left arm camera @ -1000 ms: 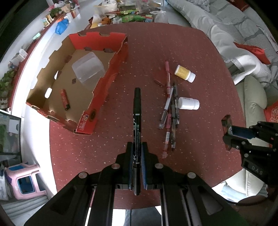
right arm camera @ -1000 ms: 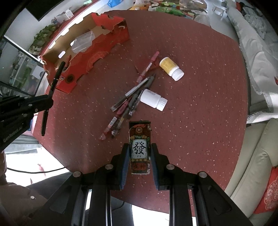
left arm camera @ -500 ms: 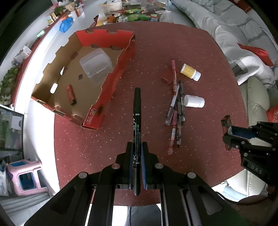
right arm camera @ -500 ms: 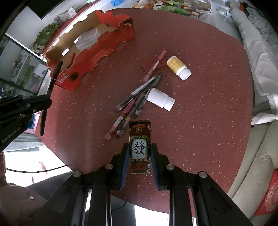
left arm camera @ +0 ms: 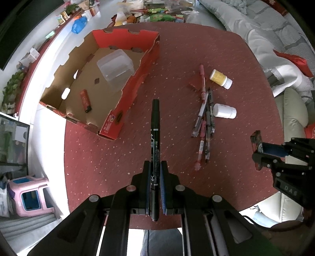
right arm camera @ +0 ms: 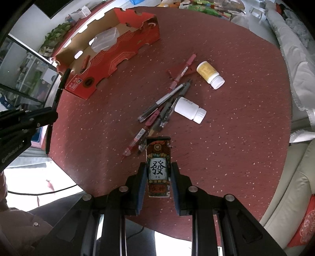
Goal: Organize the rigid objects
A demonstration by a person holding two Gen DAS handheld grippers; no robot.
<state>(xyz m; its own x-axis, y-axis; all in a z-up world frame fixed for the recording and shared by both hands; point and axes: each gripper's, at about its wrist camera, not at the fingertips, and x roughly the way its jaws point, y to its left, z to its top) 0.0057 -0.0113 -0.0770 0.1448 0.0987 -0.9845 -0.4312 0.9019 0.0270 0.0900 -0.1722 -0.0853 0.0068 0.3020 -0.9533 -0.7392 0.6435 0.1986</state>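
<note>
My left gripper is shut on a black marker pen that sticks out forward over the red table, just right of the red cardboard box. My right gripper is shut on a small printed card box held above the table's near edge. Several pens lie in a loose pile mid-table, with a white bottle and a yellow bottle beside them. The box holds a clear plastic container and a red lighter.
Clutter of packets lines the far table edge. A grey-white sofa with bedding runs along the right. A pink stool stands on the floor at the left, below a white ledge with plants.
Both views have slid slightly over the table: the box and pens sit further right and lower in the left wrist view. Both grips are unchanged.
</note>
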